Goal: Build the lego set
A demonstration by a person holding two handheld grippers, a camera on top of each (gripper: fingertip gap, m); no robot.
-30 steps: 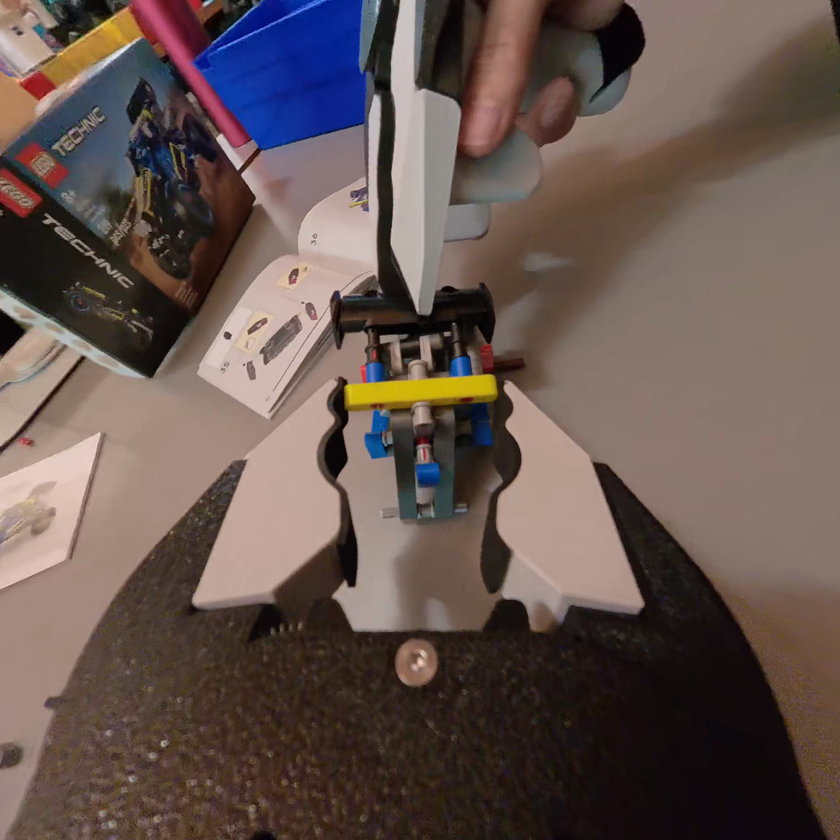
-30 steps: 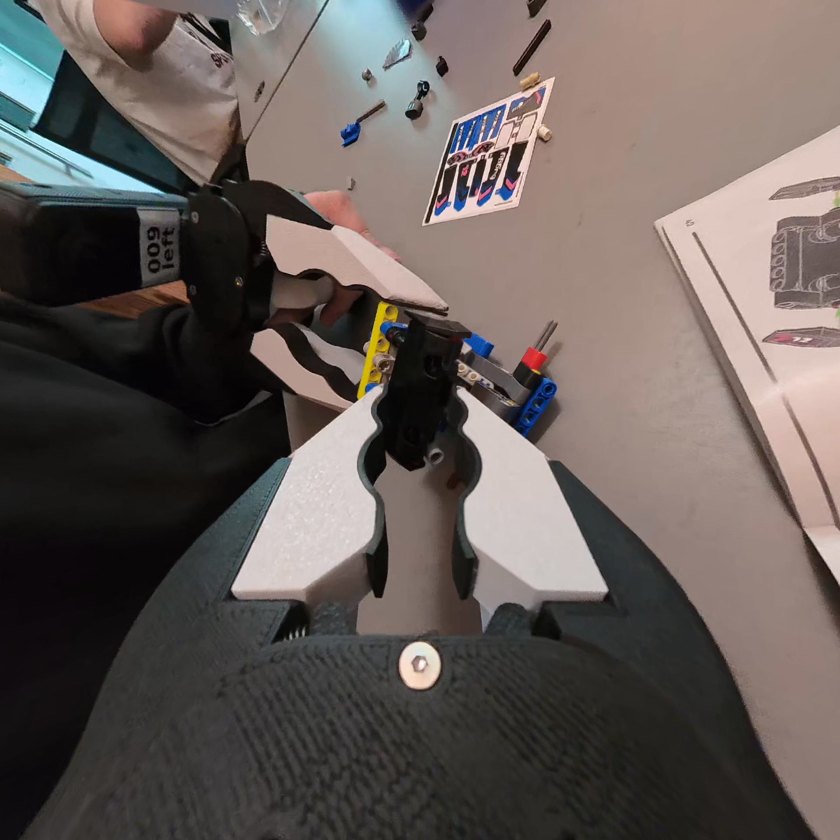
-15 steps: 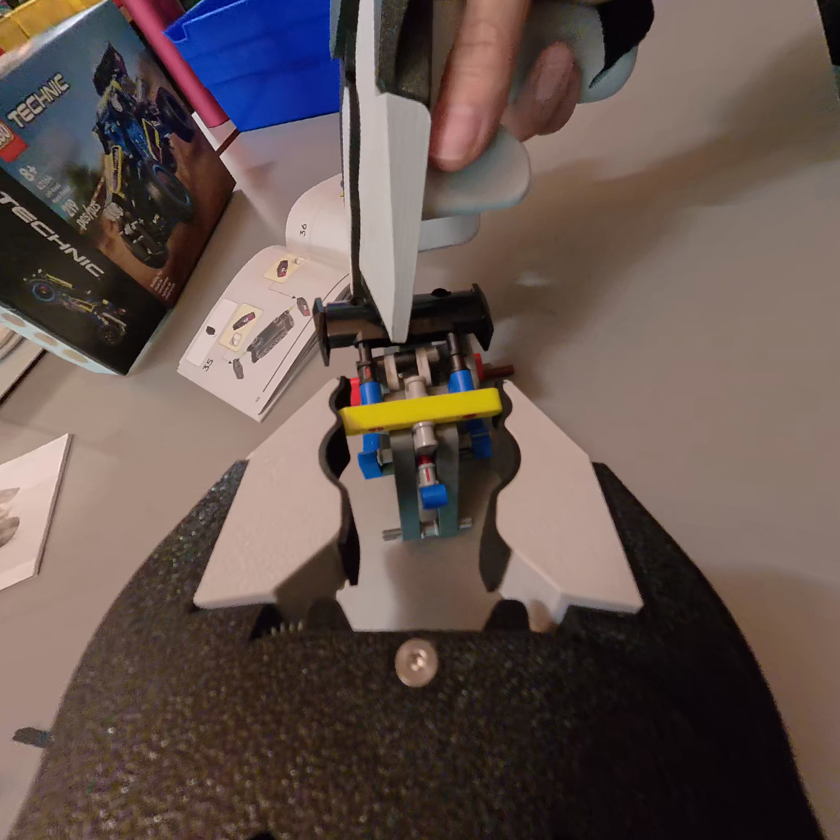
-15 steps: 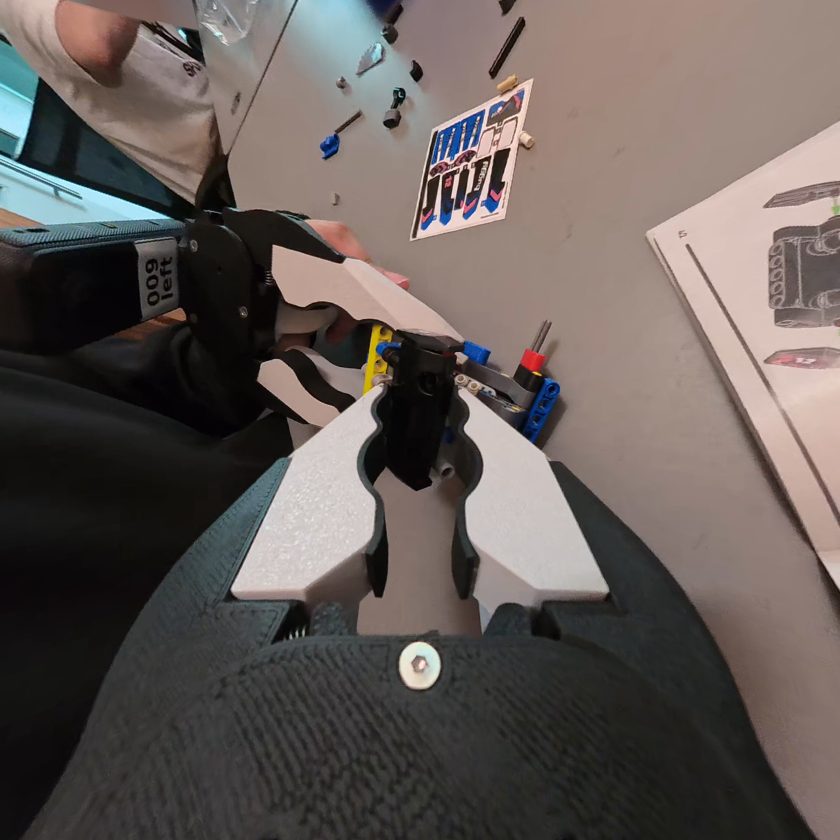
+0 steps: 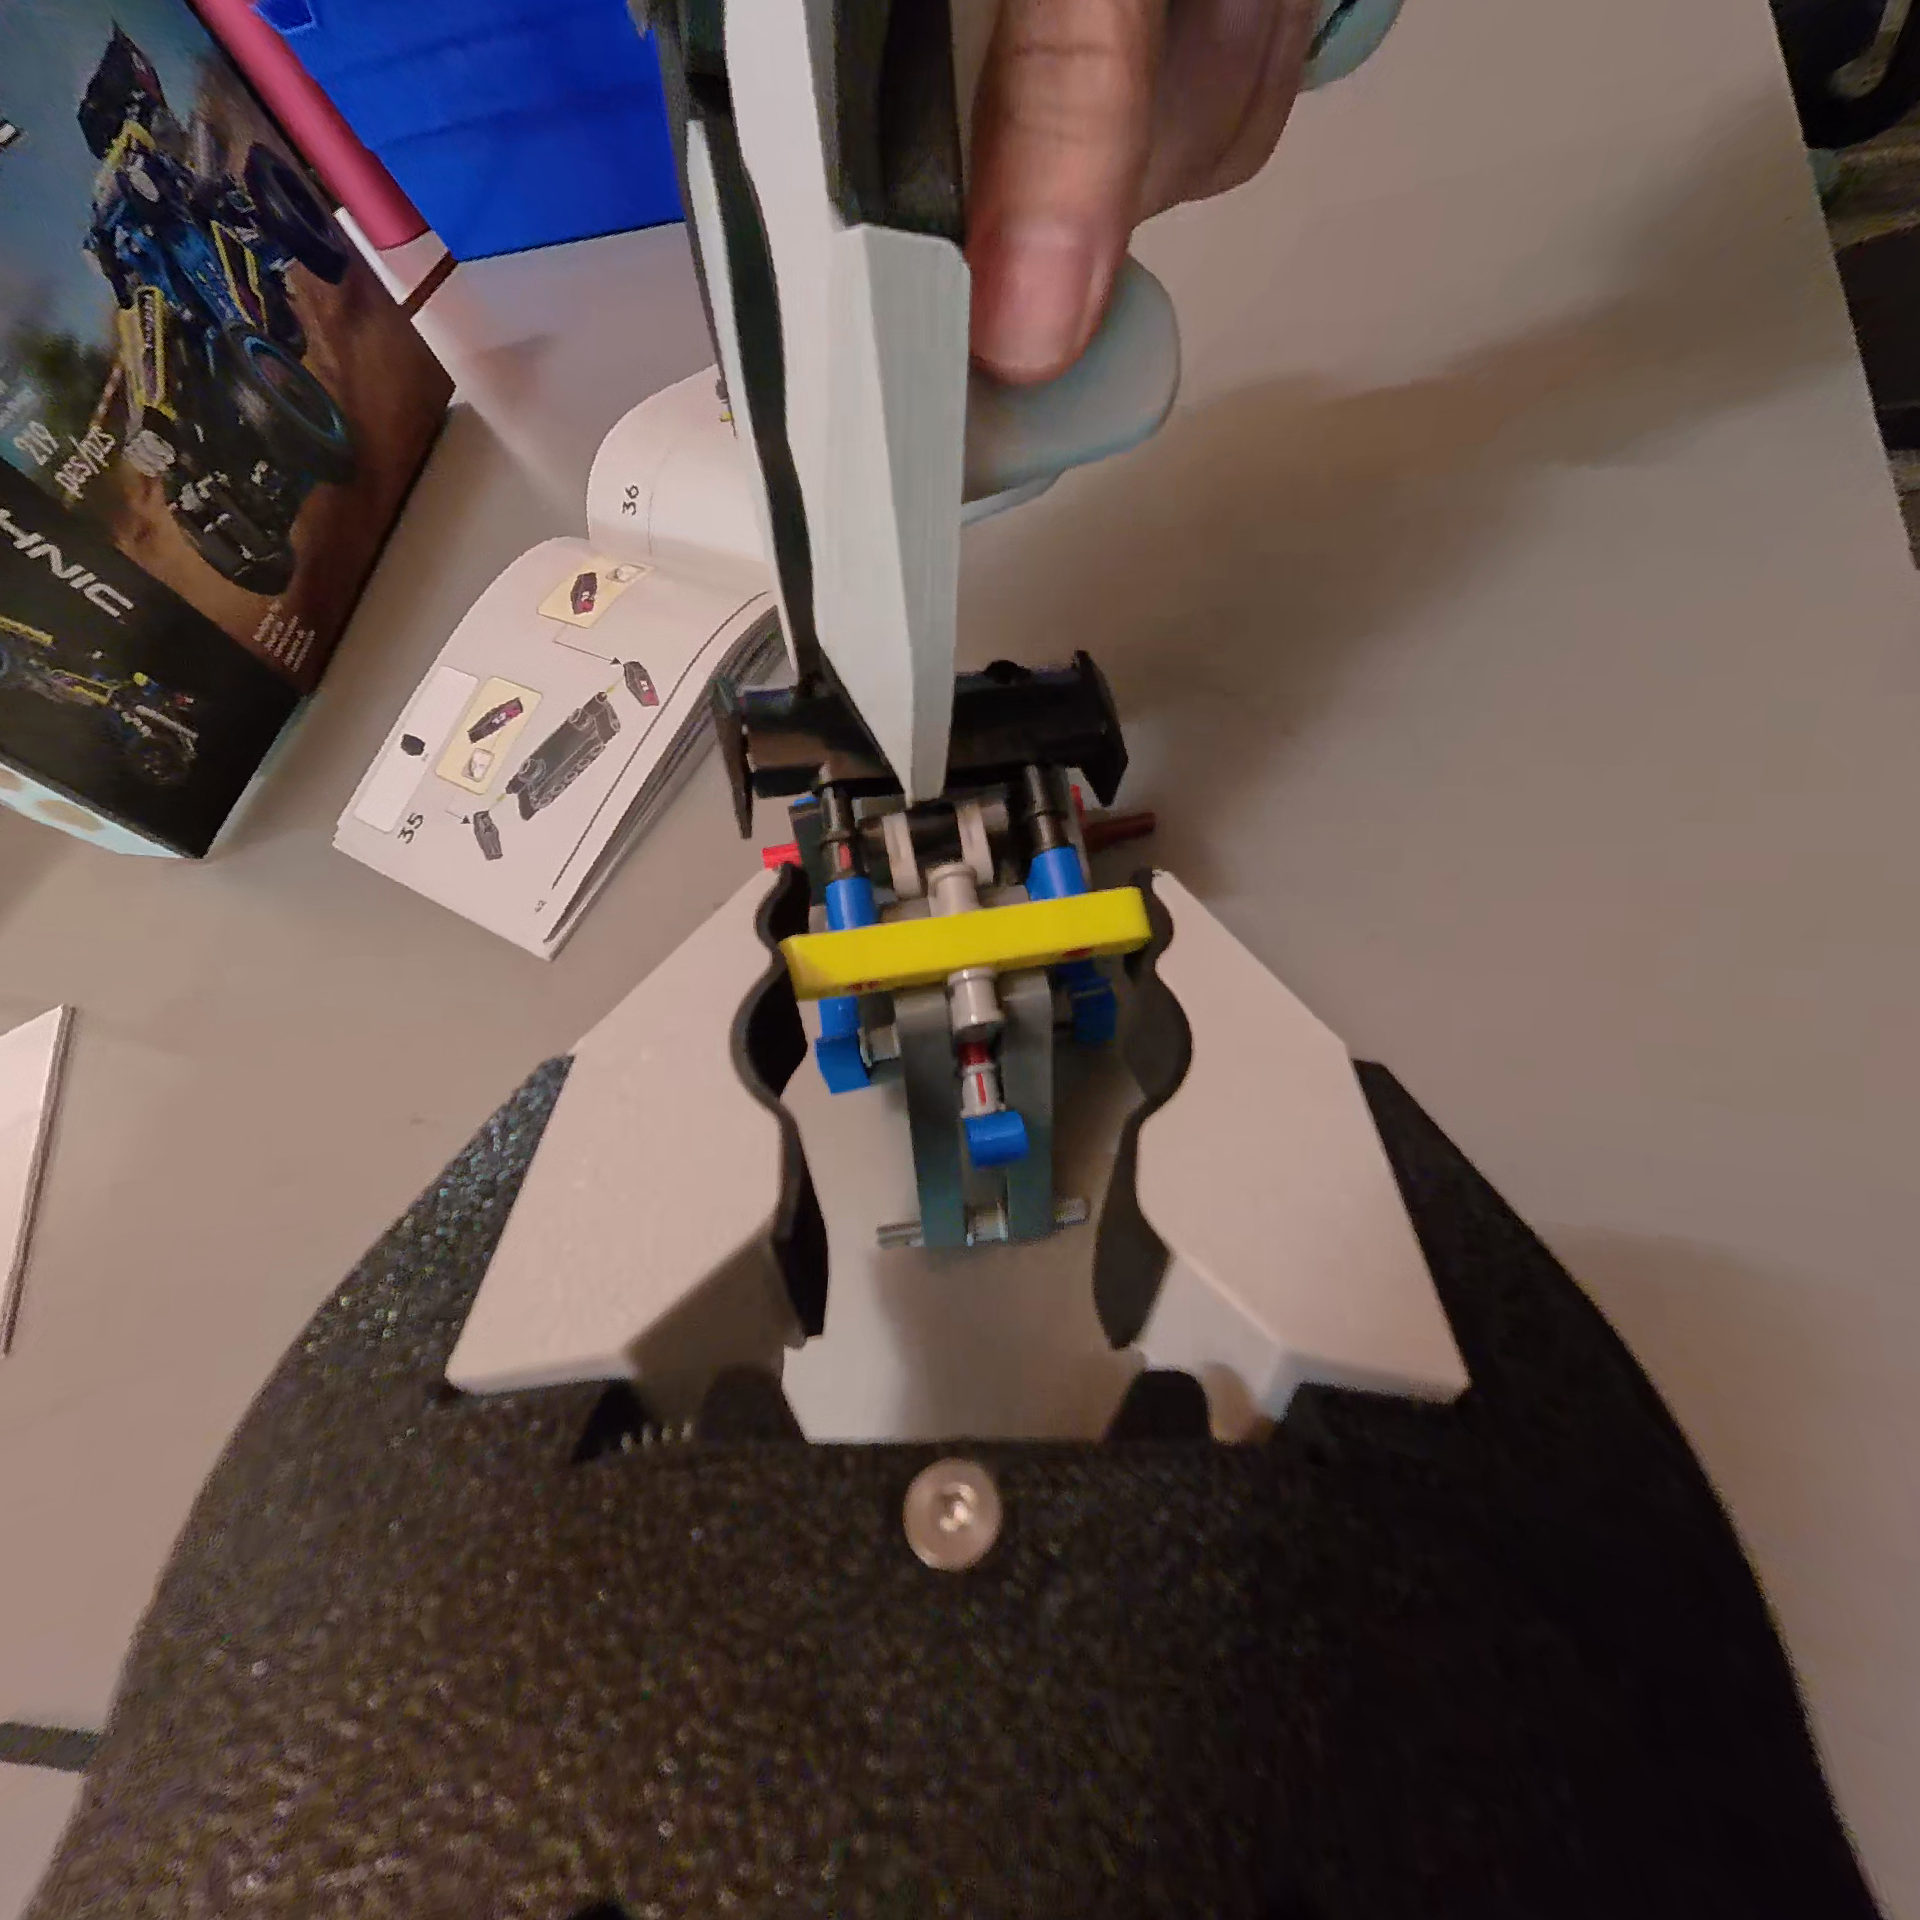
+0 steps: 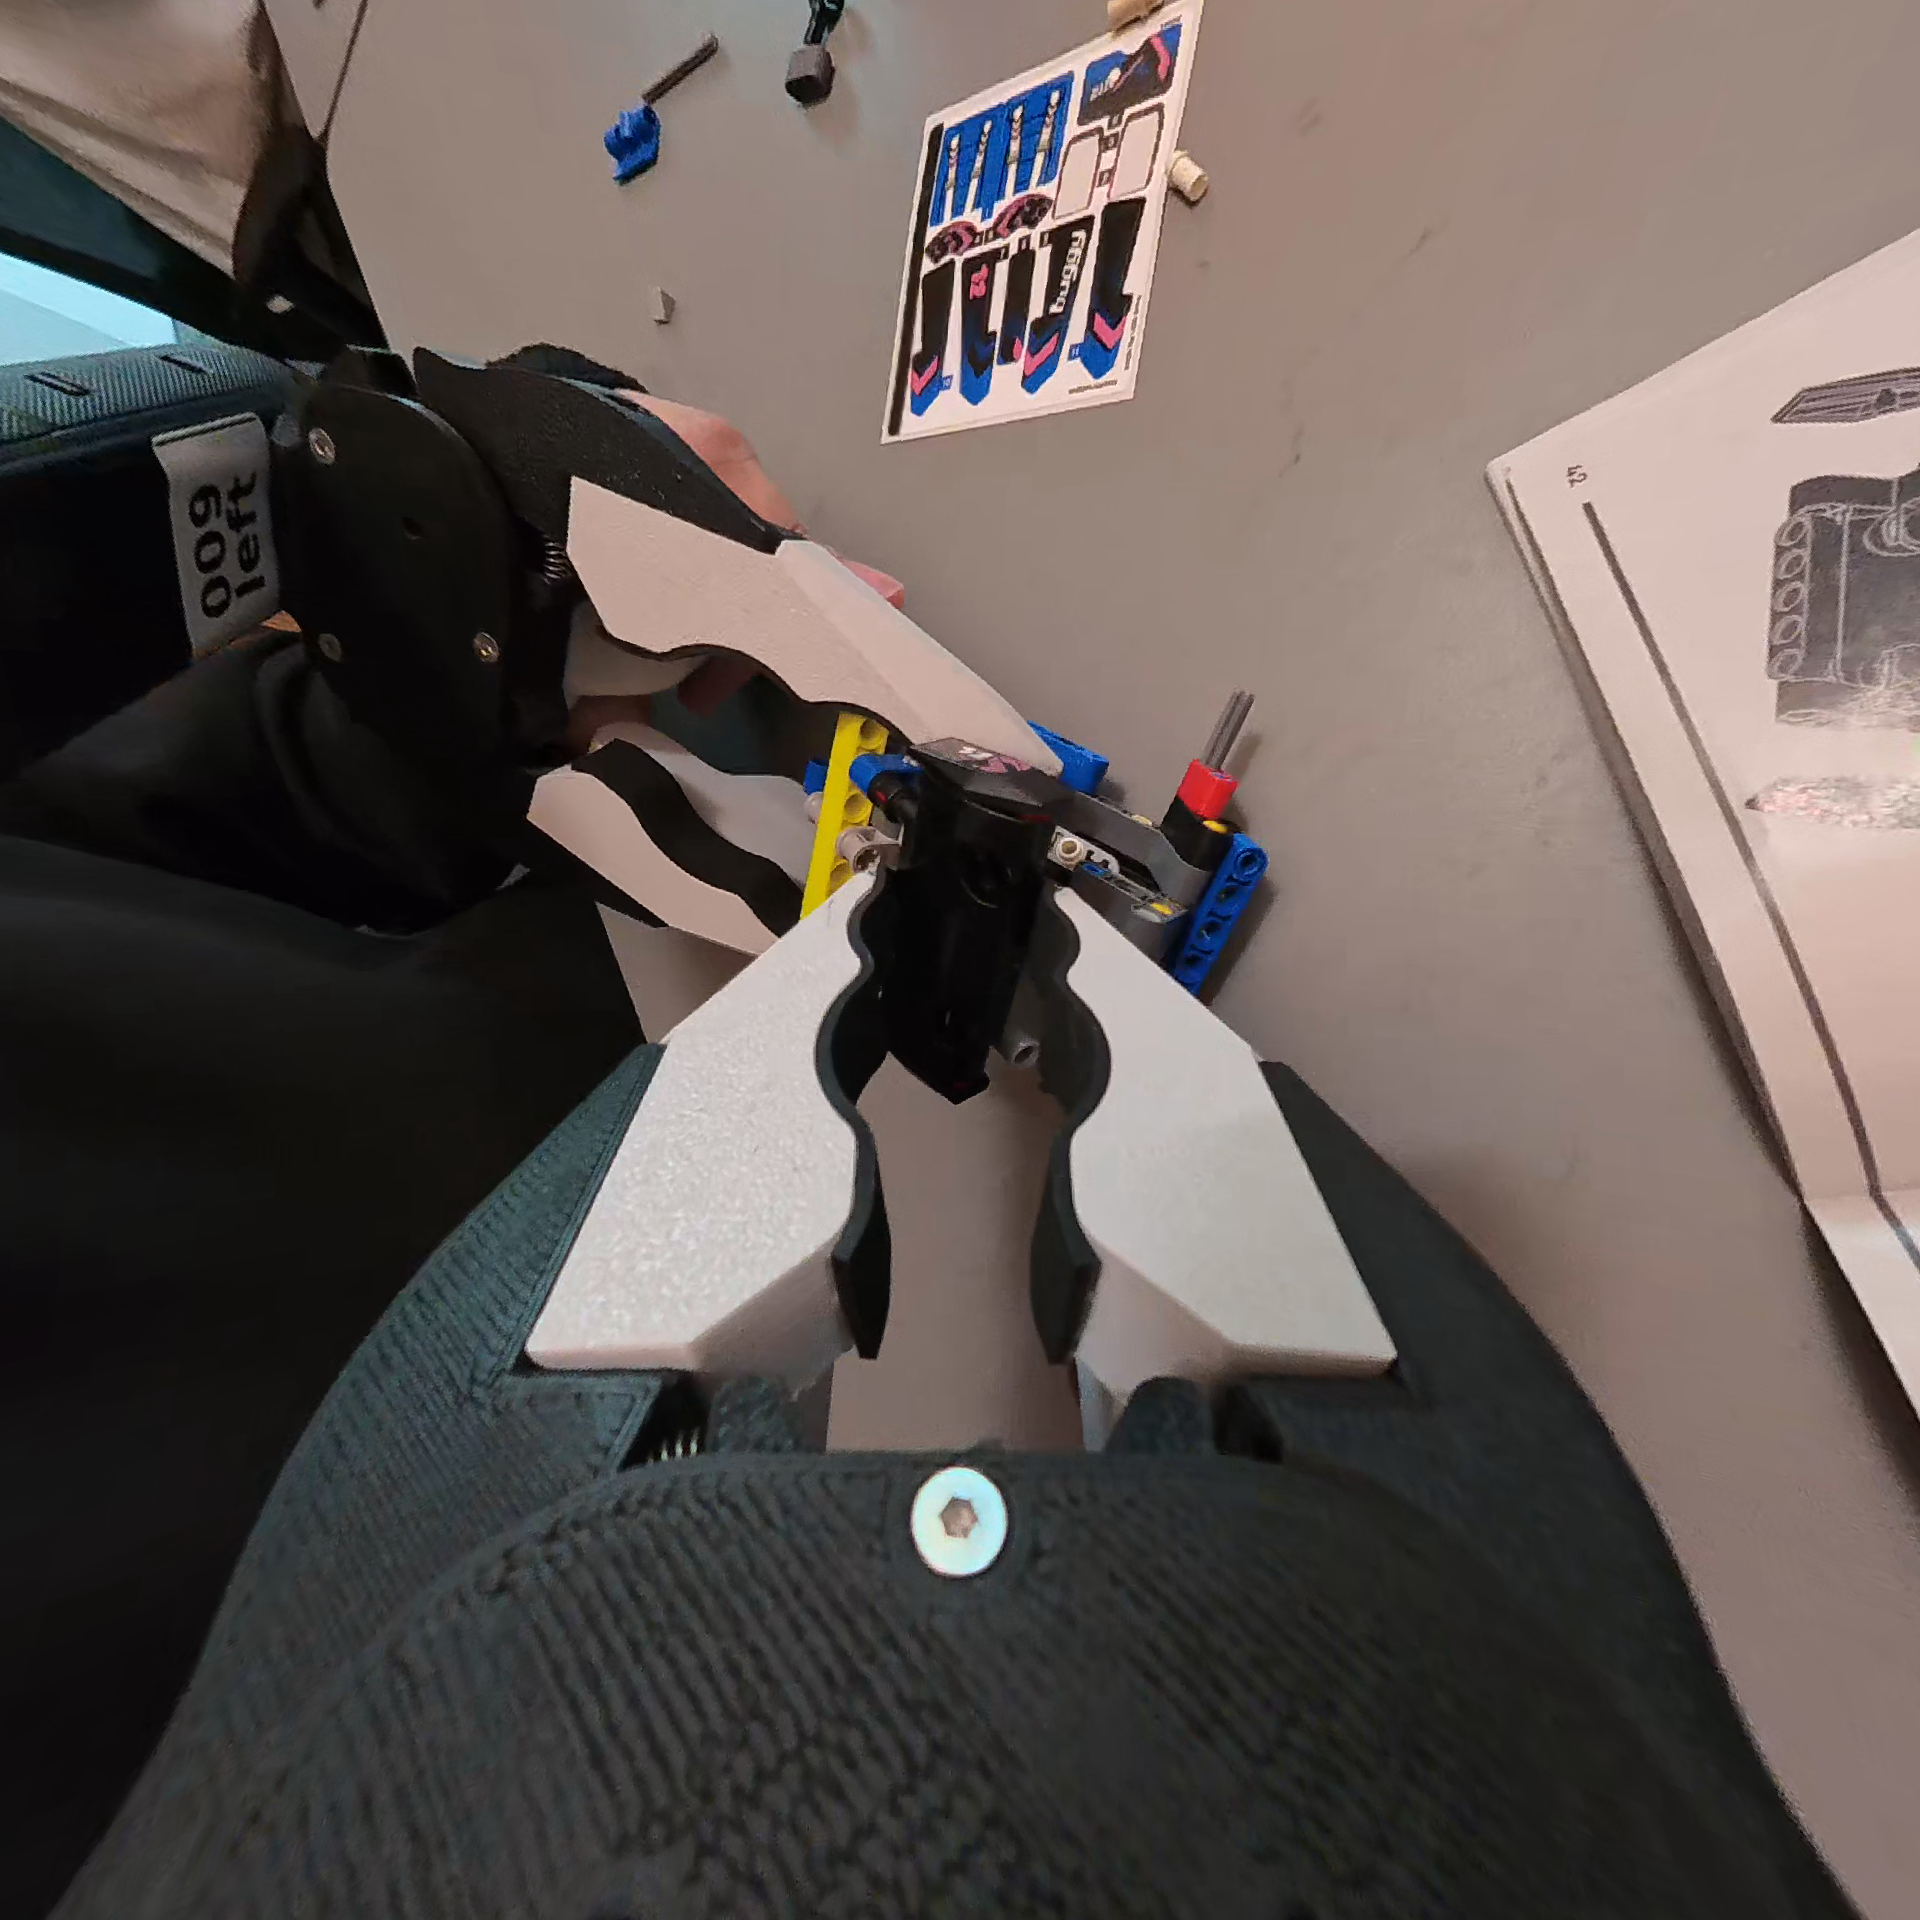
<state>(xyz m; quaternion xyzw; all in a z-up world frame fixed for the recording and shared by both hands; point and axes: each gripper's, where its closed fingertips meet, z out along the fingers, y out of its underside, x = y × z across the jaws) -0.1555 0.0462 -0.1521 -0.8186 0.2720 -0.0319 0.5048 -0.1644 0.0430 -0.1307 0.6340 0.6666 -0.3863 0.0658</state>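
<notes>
Gripping brick model (image 5: pixel 961 935), blue bin (image 5: pixel 520 114) behind, contents hidden

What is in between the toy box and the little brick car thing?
An open instruction booklet lies on the table between the toy box and the brick model, plain in the left wrist view.

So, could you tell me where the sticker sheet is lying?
In the right wrist view, the sticker sheet lies flat on the grey table, beyond the brick model, left of the open booklet.

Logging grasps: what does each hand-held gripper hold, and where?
Left: toy model, by its yellow beam ends. Right: same model's black block, by its sides.
</notes>
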